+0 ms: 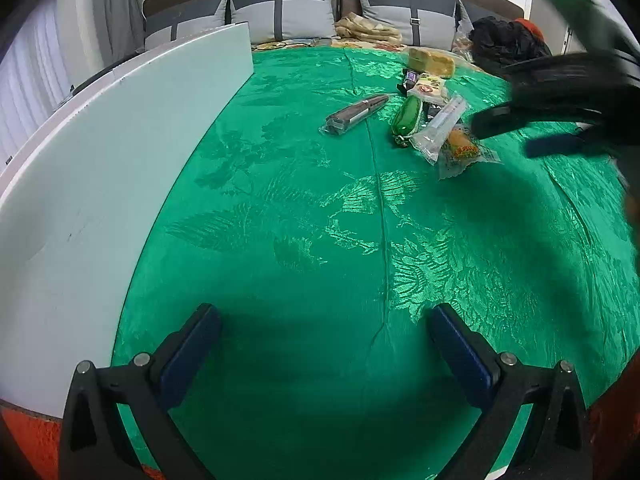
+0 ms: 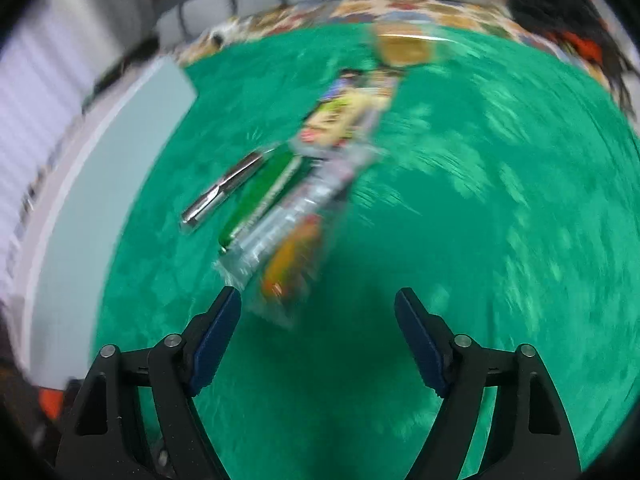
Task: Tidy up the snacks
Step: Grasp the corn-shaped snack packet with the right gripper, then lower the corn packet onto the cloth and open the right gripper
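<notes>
A heap of wrapped snacks lies on the green patterned cloth (image 1: pixel 304 208). In it are a dark brown bar (image 1: pixel 356 114), a green packet (image 1: pixel 407 117), a clear packet (image 1: pixel 440 128), an orange snack in clear wrap (image 1: pixel 464 150) and a yellow packet (image 1: pixel 432 62). My left gripper (image 1: pixel 320 320) hangs open over bare cloth, well short of the heap. My right gripper (image 2: pixel 318 300) is open with nothing between its fingers, just in front of the orange snack (image 2: pixel 288 268). The right wrist view is blurred. In the left wrist view the right gripper (image 1: pixel 516 132) shows as a dark blur beside the heap.
A white board (image 1: pixel 120 168) lies along the left edge of the cloth. Grey cushions (image 1: pixel 300 12) and a dark bundle (image 1: pixel 504 40) line the far side. More packets (image 1: pixel 368 30) lie behind the cloth. Bare cloth stretches in front of and to the right of the heap.
</notes>
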`<state>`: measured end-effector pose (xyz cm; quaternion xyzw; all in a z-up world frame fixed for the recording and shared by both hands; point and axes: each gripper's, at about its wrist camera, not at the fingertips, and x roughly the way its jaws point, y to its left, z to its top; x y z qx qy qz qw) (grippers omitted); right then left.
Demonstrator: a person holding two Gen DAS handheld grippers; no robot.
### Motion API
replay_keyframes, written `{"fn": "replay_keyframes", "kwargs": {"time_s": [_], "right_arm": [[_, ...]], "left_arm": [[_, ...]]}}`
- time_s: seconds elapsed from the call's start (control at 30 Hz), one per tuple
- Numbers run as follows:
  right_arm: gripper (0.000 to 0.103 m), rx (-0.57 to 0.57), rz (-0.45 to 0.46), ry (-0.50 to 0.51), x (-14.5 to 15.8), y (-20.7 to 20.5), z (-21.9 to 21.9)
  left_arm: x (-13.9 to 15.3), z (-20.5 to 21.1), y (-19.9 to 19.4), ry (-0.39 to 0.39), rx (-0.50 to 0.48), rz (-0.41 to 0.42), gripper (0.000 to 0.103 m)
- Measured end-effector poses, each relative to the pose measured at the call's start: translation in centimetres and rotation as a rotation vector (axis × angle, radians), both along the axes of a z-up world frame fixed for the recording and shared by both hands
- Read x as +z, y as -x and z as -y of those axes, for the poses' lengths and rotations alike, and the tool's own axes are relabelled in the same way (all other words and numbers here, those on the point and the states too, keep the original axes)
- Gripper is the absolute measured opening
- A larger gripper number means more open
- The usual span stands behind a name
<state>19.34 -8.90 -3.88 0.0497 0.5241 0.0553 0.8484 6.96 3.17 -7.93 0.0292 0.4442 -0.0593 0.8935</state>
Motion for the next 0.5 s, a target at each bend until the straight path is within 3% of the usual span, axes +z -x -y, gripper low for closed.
{"fn": "replay_keyframes", "kwargs": {"time_s": [0.07, 0.1, 0.17, 0.23, 0.33, 0.5], "right_arm": [[0.064, 0.015, -0.04, 0.03, -1.1, -1.4, -1.2], [0.052, 0.019, -0.055, 0.031, -1.5, -1.8, -1.4], [0.048, 0.021, -0.086, 0.028, -2.4, -2.3, -1.5], [0.037, 0.02, -0.075, 0.004, -2.4, -2.2, -1.3], [0.031, 0.026, -0.08, -0.029, -2.3, -1.3, -0.1], [0.029, 0.007, -0.049, -0.039, -1.3, 2.2, 4.2]], "left_arm": [[0.0, 0.0, 0.1, 0.0, 0.003, 0.0, 0.103], [0.0, 0.0, 0.1, 0.0, 0.003, 0.0, 0.103], [0.0, 0.1, 0.1, 0.0, 0.004, 0.001, 0.103], [0.0, 0.1, 0.1, 0.0, 0.005, 0.003, 0.103], [0.0, 0.1, 0.1, 0.001, 0.01, 0.007, 0.103], [-0.1, 0.1, 0.1, 0.001, 0.015, 0.013, 0.103]]}}
